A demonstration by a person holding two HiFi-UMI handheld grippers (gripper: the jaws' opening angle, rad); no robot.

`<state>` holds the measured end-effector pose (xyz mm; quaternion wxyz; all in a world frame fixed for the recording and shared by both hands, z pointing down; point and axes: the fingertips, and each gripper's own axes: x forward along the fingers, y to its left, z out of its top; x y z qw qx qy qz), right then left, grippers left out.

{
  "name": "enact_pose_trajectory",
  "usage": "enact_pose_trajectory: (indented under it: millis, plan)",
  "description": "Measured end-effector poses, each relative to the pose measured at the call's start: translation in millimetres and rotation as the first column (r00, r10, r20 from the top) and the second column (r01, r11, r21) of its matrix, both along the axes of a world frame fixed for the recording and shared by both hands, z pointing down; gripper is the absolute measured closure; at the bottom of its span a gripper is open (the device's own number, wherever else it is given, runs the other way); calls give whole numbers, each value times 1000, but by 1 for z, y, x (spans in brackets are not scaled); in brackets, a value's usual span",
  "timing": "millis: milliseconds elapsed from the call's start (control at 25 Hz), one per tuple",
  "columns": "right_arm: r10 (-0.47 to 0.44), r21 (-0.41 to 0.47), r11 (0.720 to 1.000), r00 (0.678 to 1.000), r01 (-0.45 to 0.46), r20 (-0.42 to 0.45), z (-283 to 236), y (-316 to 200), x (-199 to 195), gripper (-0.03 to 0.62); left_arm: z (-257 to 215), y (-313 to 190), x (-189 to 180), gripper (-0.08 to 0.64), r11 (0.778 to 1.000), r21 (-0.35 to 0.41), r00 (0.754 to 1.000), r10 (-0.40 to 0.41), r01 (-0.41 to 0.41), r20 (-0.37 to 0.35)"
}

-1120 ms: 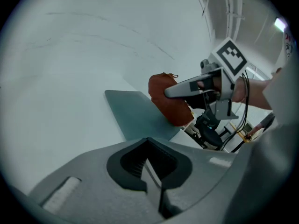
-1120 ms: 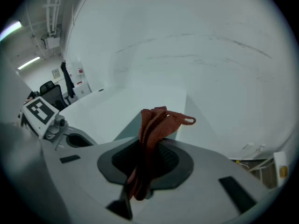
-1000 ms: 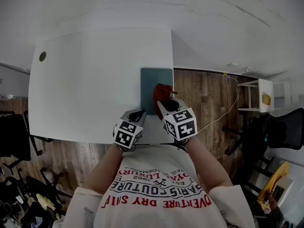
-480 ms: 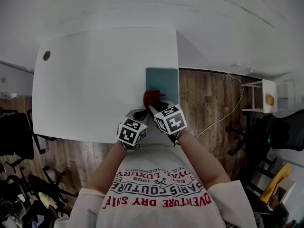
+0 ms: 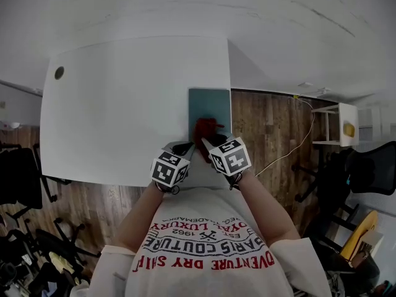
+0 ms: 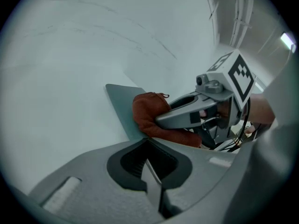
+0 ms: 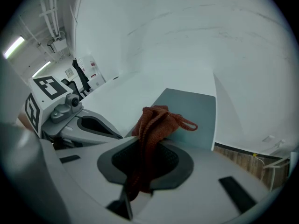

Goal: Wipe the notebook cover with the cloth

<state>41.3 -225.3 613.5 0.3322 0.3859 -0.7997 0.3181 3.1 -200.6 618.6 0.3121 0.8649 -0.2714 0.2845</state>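
A grey-green notebook (image 5: 210, 109) lies on the white table (image 5: 124, 104) at its right edge, also seen as the notebook (image 7: 191, 111) and notebook (image 6: 122, 107). My right gripper (image 5: 207, 138) is shut on a rust-red cloth (image 5: 205, 129), and the bunched cloth (image 7: 156, 125) rests on the notebook's near part. The cloth (image 6: 149, 113) shows beside the right gripper (image 6: 163, 120) in the left gripper view. My left gripper (image 5: 184, 147) sits just left of the notebook's near corner, jaws shut with nothing between them.
Wooden floor (image 5: 272, 129) lies right of the table with a cable (image 5: 297, 141) and a small white stand (image 5: 337, 125). Office chairs (image 5: 18, 178) stand at the left, another chair (image 5: 365, 172) at the right. A round hole (image 5: 59, 73) marks the table's far left.
The right gripper with the cloth slid left and nearer across the notebook, then back a little to the right and farther. The left gripper has hardly shifted.
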Motion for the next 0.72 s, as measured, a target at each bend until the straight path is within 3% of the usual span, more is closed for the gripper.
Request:
enact_pose_trajectory:
  millis: [720]
  plan:
    - [157,-15,987,987,-158,-34,2,15,81,503,-1,1,-1,551,1000,-13,1000,1,-1,-4]
